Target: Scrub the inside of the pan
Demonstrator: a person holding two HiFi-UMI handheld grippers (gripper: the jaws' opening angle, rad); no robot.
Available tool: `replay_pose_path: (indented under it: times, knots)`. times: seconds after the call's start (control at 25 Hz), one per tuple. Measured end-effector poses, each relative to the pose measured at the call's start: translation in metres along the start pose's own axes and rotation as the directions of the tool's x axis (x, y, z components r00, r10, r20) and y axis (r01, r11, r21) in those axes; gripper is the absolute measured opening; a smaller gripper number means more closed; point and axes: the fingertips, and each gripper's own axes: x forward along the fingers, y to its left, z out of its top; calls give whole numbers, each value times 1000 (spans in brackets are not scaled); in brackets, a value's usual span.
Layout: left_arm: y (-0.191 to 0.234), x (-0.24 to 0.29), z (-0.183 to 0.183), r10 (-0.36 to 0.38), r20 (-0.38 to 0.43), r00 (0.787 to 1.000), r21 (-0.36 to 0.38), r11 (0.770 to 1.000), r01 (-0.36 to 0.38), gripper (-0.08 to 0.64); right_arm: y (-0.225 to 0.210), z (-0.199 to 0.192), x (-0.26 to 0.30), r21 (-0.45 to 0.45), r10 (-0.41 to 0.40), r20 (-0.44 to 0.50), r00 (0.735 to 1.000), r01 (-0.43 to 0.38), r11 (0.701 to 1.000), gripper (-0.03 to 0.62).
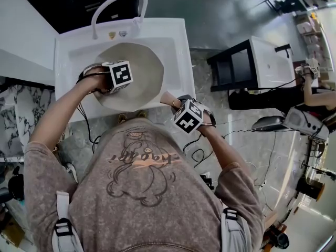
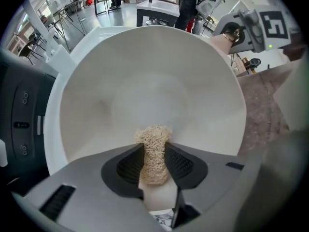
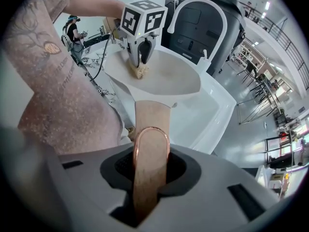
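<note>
Pan [image 1: 137, 72]: cream-white, wide, tilted over the white sink [image 1: 176, 43].
Handle [image 3: 150, 129]: wood with a copper loop, clamped in the right gripper [image 3: 150, 168].
Scrubber [image 2: 153, 149]: tan fibre wad, pinched by the left gripper [image 2: 154, 163], against the pan's inside.

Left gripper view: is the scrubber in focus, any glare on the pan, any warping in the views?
Left gripper view: scrubber sharp, pan softly lit without hard glare, frame edges curved by the wide lens. Right gripper view: handle crisp, its copper loop glinting, corners dark. Head view: even light, mild bending.
</note>
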Motion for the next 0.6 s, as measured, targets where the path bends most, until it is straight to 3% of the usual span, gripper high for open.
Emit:
replay_pose_path:
  times: [0.28,0.6]
  knots:
    - [-40,1,20,-118,41,992,24,993,117,143,-2,-3,6,20,-15,8,1000,15,1000,106]
    - [-75,-9,61,-244,155,957,34,970,242,143,-2,-3,8,27,-12,9,1000,11,1000,107]
